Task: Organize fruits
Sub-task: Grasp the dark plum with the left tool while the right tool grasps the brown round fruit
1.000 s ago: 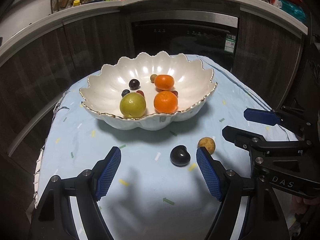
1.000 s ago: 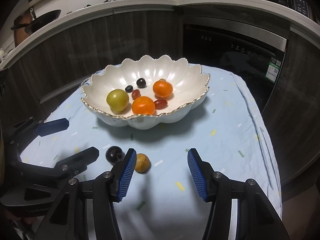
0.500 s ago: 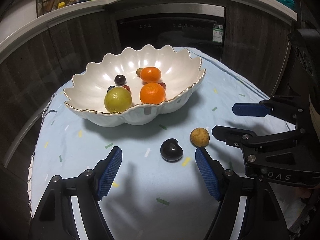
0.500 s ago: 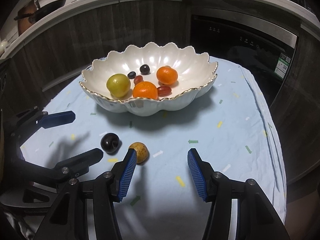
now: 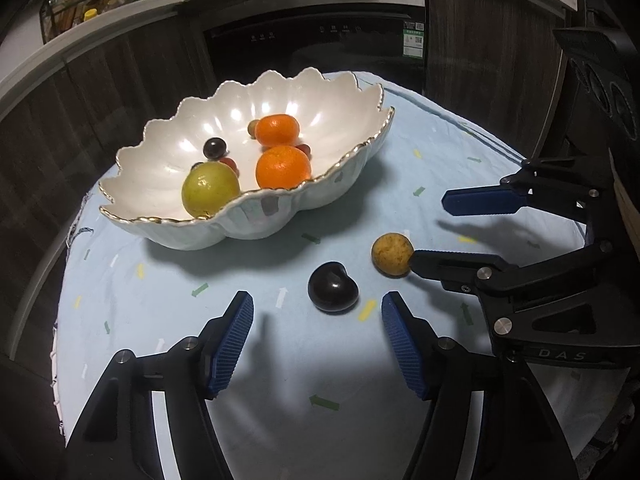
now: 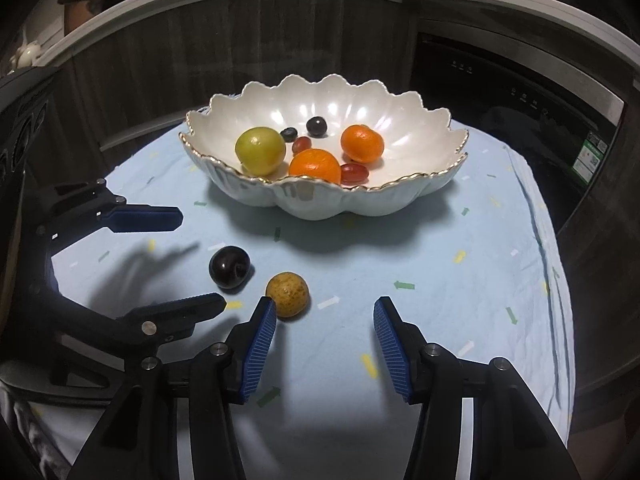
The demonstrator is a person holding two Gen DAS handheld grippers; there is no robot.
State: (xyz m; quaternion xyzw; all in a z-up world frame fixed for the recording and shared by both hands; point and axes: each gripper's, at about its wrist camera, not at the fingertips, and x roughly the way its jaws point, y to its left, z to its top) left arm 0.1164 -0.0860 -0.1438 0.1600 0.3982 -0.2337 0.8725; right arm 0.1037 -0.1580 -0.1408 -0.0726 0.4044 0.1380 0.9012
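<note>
Most fruit already sits in the scalloped bowl point(image 5: 340, 184), while a dark plum point(image 5: 332, 287) and brownish-yellow fruit point(image 6: 287, 294) wait at lower centre on the tabletop point(image 6: 460, 300); my left tongs point(image 5: 316, 336) have just been closing, my right tongs point(image 6: 324, 344) half open, both empty

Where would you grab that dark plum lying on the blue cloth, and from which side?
Probably across its round middle, coming down from above on the near side. The dark plum lies free on the cloth, just ahead of the open left gripper. The yellow-brown fruit sits close on its right, so the jaws should straddle the plum alone. Its dimple faces up, so avoid pinching there.
</note>
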